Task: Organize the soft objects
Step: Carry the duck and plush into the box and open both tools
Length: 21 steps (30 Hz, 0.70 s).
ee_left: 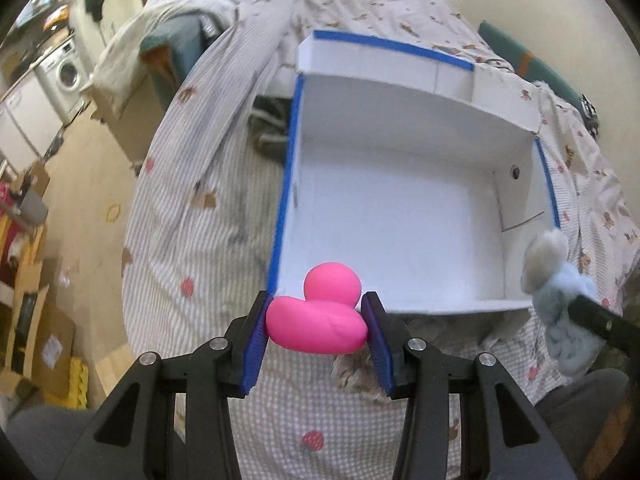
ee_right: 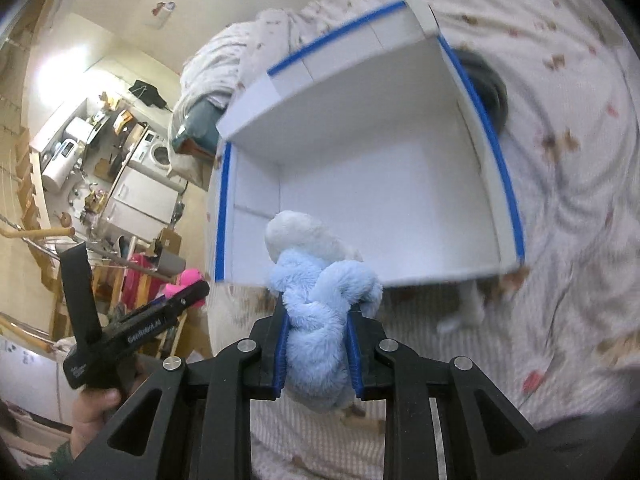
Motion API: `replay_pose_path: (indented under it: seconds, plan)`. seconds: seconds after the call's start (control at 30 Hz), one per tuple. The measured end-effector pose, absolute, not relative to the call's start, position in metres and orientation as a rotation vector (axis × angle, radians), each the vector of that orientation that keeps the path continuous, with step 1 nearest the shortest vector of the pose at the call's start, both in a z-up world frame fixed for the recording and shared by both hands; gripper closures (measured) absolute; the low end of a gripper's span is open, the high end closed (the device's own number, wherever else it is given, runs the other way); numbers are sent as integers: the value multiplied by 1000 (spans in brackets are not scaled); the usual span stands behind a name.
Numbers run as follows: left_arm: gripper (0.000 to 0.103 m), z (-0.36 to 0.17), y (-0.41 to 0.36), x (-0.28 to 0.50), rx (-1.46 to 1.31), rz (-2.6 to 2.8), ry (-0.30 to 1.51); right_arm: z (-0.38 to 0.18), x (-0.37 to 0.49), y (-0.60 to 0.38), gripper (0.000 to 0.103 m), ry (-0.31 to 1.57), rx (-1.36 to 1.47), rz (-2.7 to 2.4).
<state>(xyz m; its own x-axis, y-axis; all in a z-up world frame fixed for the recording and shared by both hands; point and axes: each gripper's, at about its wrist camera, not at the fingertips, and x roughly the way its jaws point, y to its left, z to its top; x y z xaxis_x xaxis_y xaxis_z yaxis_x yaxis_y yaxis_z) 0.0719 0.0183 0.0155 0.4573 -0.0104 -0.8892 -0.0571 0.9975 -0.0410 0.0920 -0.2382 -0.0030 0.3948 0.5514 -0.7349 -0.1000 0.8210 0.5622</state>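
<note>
White lettering runs along the side of the left gripper [ee_right: 188, 292] as seen from the right wrist view, too blurred to read with confidence; a smaller label near its handle is illegible as well. The left gripper [ee_left: 318, 330] pinches a pink rubber duck [ee_left: 316, 314] between its blue pads [ee_left: 256, 344], the duck smooth, matte and rounded, its head up and toward the box. It is held just over the near left corner of the white box [ee_left: 400, 208], whose rims carry blue tape. The right gripper [ee_right: 318, 354] is closed around a light blue plush toy [ee_right: 320, 312], fluffy, with a white furry end [ee_right: 300, 232] pointing at the box [ee_right: 380, 184]. The plush hangs in front of the box's near rim. The box rests on a striped bedspread [ee_left: 200, 240] printed with small bears and strawberries. A washing machine [ee_left: 66, 74] stands in the background.
</note>
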Motion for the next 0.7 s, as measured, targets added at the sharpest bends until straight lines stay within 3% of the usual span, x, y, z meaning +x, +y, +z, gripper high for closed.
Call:
replay_pose_path:
  seconds: [0.27, 0.7]
  plan:
    - [61, 22, 7, 122, -14, 3, 1079, 6, 140, -238, 77, 1042, 459, 384]
    - [61, -16, -9, 165, -2, 34, 1114, -43, 184, -237, 77, 1060, 454, 328]
